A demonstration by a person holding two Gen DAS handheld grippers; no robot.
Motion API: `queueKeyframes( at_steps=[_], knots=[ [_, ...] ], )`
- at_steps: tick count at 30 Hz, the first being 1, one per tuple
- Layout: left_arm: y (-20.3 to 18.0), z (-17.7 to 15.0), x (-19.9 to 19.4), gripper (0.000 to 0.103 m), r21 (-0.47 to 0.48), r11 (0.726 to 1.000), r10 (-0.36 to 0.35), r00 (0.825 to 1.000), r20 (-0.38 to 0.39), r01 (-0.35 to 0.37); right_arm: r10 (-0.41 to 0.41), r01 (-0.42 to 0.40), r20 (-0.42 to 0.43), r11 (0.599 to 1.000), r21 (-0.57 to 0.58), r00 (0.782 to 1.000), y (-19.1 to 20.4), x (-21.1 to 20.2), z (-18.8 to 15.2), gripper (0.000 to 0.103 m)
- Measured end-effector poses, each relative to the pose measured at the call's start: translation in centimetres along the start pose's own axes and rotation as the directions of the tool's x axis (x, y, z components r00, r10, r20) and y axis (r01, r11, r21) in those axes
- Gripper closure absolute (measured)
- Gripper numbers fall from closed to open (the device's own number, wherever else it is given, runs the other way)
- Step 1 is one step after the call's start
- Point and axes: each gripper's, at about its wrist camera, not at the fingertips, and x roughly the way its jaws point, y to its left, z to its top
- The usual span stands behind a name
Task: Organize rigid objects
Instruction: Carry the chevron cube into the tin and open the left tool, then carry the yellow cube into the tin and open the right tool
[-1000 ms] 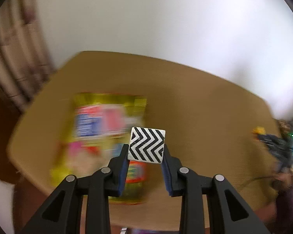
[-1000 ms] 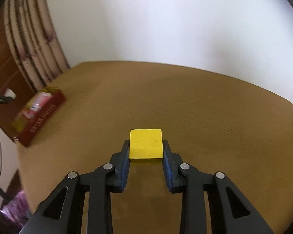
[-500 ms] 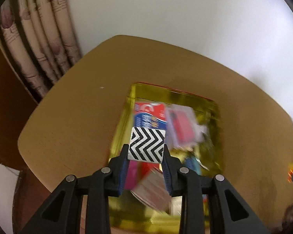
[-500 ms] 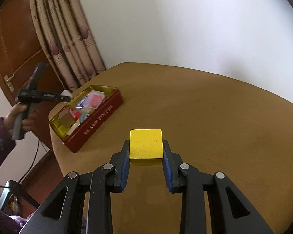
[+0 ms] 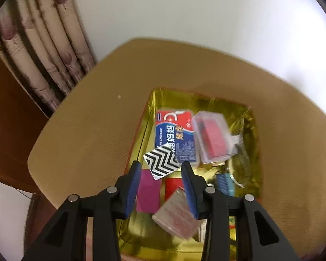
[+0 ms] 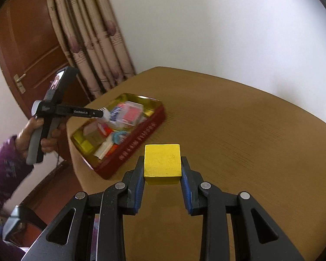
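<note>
My left gripper open over tin, zigzag block loose and tilted between fingers, frame centre. My right gripper squeezes yellow block, lower centre, above table.

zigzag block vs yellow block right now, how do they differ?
Pattern: the zigzag block is black-and-white chevrons; the yellow block is plain yellow.
Grip: the zigzag block sits tilted and loose between the spread left gripper fingers; the yellow block is clamped square in the right gripper.
Place: the zigzag block is over the tin; the yellow block is over bare table.
Both are small blocks.
</note>
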Motion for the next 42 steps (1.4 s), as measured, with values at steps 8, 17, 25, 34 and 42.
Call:
queueKeyframes(
  at_steps=[8,17,25,34,42],
  knots=[
    [1.9,-8.1,-8.0,0.051,-0.105,0.994,0.063,0.972,0.228,-0.040,0.151,-0.154,-0.082,0.988,-0.034,0.985,5.9,7.9,5.3,0.075],
    [3.2,-13.9,-9.0,0.050,-0.098,0.995,0.040,0.965,0.258,-0.015,0.161,-0.172,-0.180,0.984,-0.047,0.970,10.7,16.7,8.0,0.075],
    [4.8,-13.9,-7.9,0.050,-0.136,0.989,-0.023,0.974,0.225,0.055,0.097,-0.111,-0.203,0.992,-0.059,0.974,11.8,20.1,7.9,0.075],
    [4.5,-13.9,-8.0,0.050,-0.117,0.993,0.005,0.972,0.236,0.023,0.017,-0.026,-0.134,0.998,-0.061,0.991,12.5,19.6,7.5,0.060],
    [3.2,-14.5,-9.1,0.050,-0.082,0.997,0.029,0.957,0.288,-0.005,-0.197,0.216,0.276,0.975,-0.041,0.941,15.6,8.1,4.7,0.001]
  ],
)
